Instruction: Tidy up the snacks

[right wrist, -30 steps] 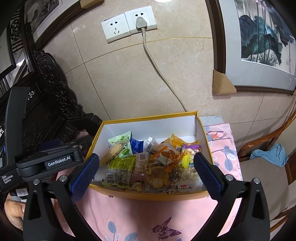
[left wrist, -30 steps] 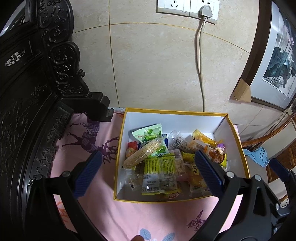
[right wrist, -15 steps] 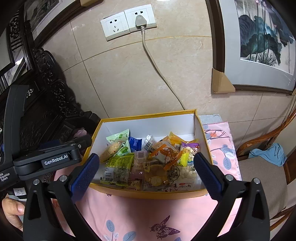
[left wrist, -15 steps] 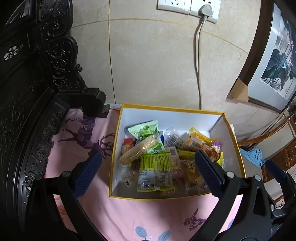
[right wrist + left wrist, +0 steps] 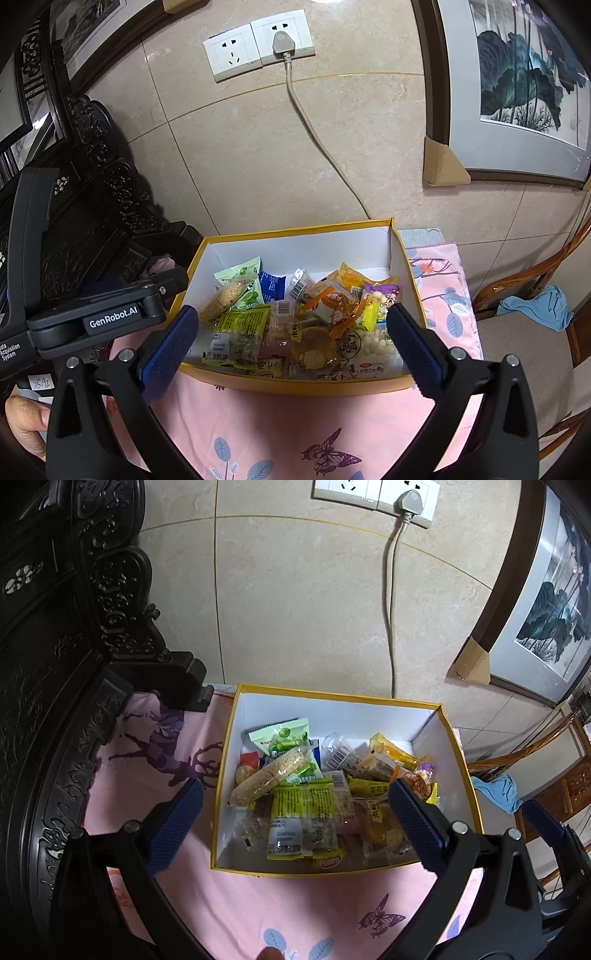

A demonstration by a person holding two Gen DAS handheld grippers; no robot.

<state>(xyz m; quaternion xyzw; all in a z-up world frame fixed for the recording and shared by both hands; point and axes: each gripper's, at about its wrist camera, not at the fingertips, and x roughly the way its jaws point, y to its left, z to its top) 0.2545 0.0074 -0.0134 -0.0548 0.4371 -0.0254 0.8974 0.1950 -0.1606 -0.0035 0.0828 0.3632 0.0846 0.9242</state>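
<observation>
Both claws, left (image 5: 295,823) and right (image 5: 291,341), hang spread wide and empty above the box (image 5: 295,380) of snacks (image 5: 295,317) on the pink-clothed tabletop (image 5: 295,435). The packets overlap, so a pinch may well drag neighbours out or slip off slick wrappers.

Box (image 5: 460,753): yellow outside and rim, white inside. Cloth (image 5: 236,904) under it: pink, purple deer and butterfly print, blue-grey leaves. Snack packets: light green with green peas (image 5: 282,736), yellow-green with black print (image 5: 301,812), blue (image 5: 271,284), orange (image 5: 332,302), purple-topped with white balls (image 5: 380,291). Fingers (image 5: 170,347): blue ribbed pads on black frame. Wall (image 5: 295,609): beige tile, thin gold lines. Sockets (image 5: 258,44) white, plug grey. Carved furniture (image 5: 55,646) black. Rag (image 5: 535,306) blue.
</observation>
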